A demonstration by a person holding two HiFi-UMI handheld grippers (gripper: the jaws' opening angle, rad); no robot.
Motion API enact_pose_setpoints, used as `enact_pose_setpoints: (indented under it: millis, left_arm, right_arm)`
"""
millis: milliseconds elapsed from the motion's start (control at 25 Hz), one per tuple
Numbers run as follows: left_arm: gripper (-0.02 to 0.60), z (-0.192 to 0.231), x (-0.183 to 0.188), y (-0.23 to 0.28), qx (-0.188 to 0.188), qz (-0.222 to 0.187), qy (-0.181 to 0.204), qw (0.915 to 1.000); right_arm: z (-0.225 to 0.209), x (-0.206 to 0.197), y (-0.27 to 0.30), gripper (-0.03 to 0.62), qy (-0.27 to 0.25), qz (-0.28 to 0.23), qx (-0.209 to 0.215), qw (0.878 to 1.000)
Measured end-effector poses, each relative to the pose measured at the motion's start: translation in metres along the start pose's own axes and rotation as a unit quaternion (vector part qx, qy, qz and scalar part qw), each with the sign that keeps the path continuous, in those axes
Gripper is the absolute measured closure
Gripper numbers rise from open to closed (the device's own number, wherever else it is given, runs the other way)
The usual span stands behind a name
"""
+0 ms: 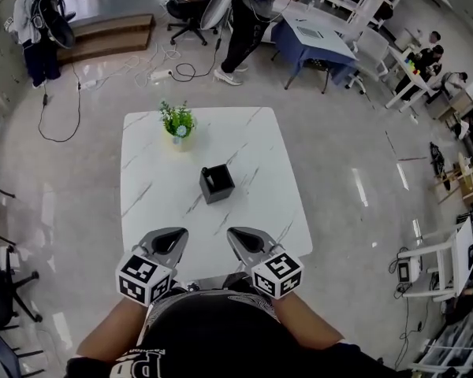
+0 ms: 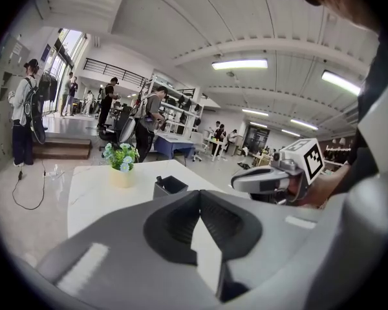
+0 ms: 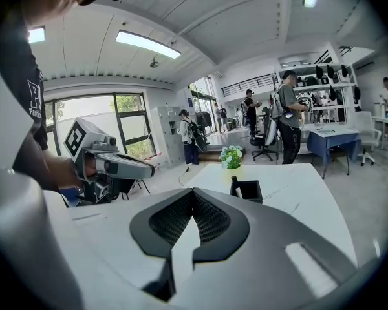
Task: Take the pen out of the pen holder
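A black square pen holder (image 1: 217, 183) stands near the middle of the white marble table (image 1: 260, 144). A dark pen pokes up from one corner of the holder (image 3: 249, 190), visible as a short stub (image 3: 234, 184) and in the left gripper view (image 2: 159, 179). My left gripper (image 1: 170, 233) and right gripper (image 1: 241, 232) hover side by side over the table's near edge, well short of the holder. Both are shut with nothing between the jaws. In the left gripper view the holder (image 2: 170, 186) lies ahead beyond the closed jaw tips (image 2: 198, 194); the right gripper's tips (image 3: 193, 194) also point toward it.
A small potted plant (image 1: 178, 122) sits on the table's far side, behind the holder. People, office chairs, desks and floor cables fill the room beyond. A white chair (image 1: 437, 262) stands at the right.
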State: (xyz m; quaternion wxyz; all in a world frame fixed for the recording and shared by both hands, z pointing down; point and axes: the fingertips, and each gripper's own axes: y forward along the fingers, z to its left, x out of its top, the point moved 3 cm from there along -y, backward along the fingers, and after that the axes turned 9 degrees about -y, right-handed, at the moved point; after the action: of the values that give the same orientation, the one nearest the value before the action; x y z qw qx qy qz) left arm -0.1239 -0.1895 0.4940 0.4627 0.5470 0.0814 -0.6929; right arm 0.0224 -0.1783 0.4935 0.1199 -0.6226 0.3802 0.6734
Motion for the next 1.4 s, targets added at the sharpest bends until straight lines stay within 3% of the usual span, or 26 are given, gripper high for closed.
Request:
enact_pose_setpoints:
  millis: [880, 1400]
  left_arm:
    - [0.525, -0.011, 0.017, 0.048, 0.07, -0.021, -0.031, 0.9968]
    - [0.525, -0.029, 0.023, 0.061, 0.096, -0.027, -0.033, 0.9945]
  right_arm:
    - [-0.061, 0.011, 0.01, 0.594, -0.038, 0.003, 0.08, 0.996]
    - [-0.08, 0.012, 0.003, 0.594, -0.042, -0.005, 0.101, 0.994]
